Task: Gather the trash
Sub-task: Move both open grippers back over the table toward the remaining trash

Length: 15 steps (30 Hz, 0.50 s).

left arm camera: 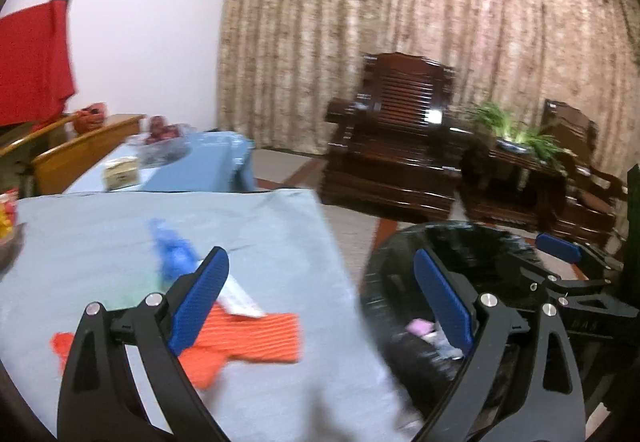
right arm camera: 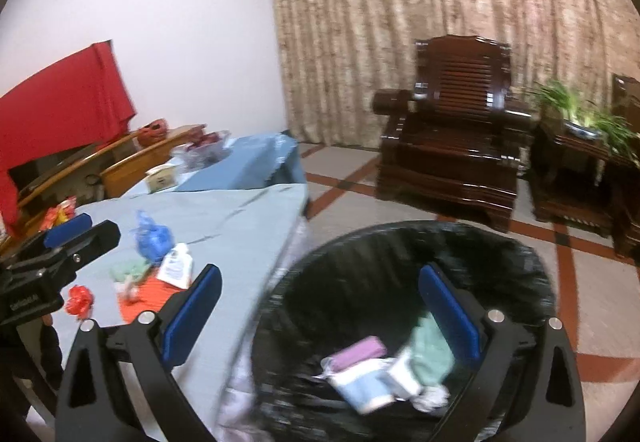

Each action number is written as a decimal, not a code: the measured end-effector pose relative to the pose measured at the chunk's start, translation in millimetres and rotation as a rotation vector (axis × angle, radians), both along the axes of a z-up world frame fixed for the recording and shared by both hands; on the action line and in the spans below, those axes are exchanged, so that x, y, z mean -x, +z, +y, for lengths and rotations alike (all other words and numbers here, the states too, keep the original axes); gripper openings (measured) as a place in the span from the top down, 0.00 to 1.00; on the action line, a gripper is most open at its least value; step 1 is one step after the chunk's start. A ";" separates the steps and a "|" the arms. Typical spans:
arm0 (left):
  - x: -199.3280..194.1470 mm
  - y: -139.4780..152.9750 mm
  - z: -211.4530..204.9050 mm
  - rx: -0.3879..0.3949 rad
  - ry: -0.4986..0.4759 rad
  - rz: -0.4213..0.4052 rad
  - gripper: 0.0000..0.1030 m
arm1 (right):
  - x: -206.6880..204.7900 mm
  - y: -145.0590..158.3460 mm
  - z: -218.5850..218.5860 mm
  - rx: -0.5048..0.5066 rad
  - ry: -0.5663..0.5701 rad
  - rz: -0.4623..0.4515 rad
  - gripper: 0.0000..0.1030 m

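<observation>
Light blue cloth-covered table (right arm camera: 224, 218): bears remaining trash. Round black-lined trash bin (right arm camera: 400, 242), beside table edge: holds pink, white and green scraps (right arm camera: 380, 370). Orange ribbed sheet (left arm camera: 256, 338), crumpled blue plastic bag (right arm camera: 152, 236), white packet (right arm camera: 176, 266), red wrapper (right arm camera: 79, 300): on table. Left gripper (left arm camera: 324, 302), right gripper (right arm camera: 320, 312): jaws spread wide, nothing between them.

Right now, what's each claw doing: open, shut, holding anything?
Left claw: open, holding nothing.
Right claw: open, holding nothing, over the bin.
</observation>
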<state>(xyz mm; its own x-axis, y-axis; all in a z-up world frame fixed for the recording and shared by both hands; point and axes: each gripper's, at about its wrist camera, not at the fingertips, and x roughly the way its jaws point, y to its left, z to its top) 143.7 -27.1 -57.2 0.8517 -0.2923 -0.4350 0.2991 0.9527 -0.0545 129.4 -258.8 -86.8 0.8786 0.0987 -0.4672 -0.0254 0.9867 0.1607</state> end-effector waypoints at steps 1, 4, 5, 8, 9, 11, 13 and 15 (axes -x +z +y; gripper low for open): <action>2.5 -0.1 13.7 -0.006 0.027 -0.001 0.11 | -1.7 -0.9 6.8 0.001 0.013 0.000 0.06; 7.2 1.0 43.3 -0.024 0.092 -0.002 0.11 | -10.0 -5.9 34.0 0.017 0.052 0.000 0.06; 9.0 0.8 54.6 -0.032 0.115 -0.002 0.11 | -12.8 -8.3 43.0 0.024 0.065 0.004 0.06; 12.4 1.1 80.1 -0.046 0.169 0.000 0.11 | -20.8 -14.0 68.7 0.029 0.106 0.009 0.06; 12.5 -0.2 93.2 -0.051 0.196 0.005 0.11 | -22.5 -15.7 77.5 0.029 0.120 0.009 0.06; 13.7 -2.4 107.3 -0.054 0.225 0.011 0.11 | -26.2 -18.5 94.3 0.033 0.143 0.011 0.06; 14.1 -5.9 124.6 -0.068 0.262 0.015 0.11 | -30.3 -21.6 108.7 0.039 0.166 0.013 0.06; 14.9 -10.8 137.1 -0.082 0.289 0.023 0.11 | -34.1 -25.1 123.1 0.049 0.186 0.021 0.06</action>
